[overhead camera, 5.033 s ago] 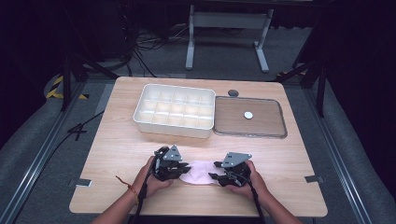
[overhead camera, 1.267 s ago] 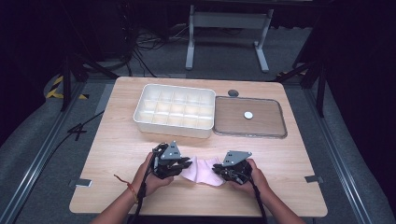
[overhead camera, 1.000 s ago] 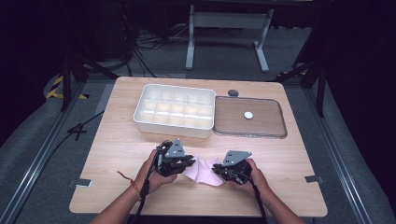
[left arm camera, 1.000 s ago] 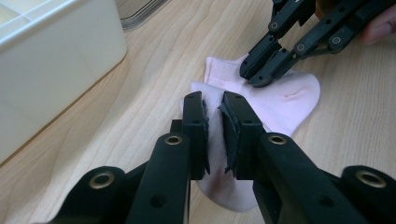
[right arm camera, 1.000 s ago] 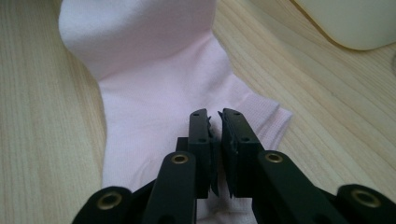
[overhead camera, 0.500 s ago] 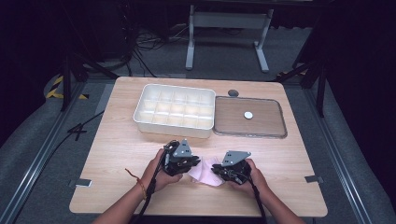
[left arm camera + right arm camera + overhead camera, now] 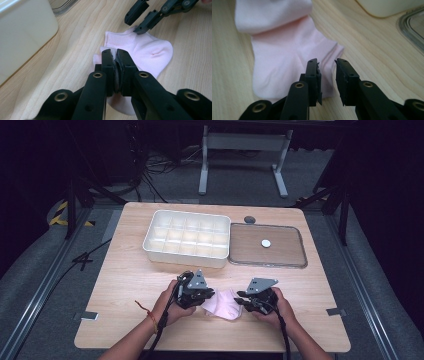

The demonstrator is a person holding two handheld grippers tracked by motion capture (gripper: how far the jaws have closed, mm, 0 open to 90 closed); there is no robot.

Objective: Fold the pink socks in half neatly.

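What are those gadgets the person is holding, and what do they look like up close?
Each hand holds a black tool. The left tool and the right tool each carry a grey three-cornered plate on top and trail a black cable back along the forearm. Seen close, each has two flat black jaws on arms joined by brass-coloured rivets. The forearms are bare, with a red string bracelet on the left wrist.

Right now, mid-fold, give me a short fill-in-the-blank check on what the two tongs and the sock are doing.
1. The left tongs are shut on the soft ____ cotton sock.
2. The right tongs have just been opening, and their jaws stand ____ with a gap between them.
3. The white plastic compartment tray sits on the light wooden table, ____ of the clear flat lid in the high view.

Missing words: pink; apart; left
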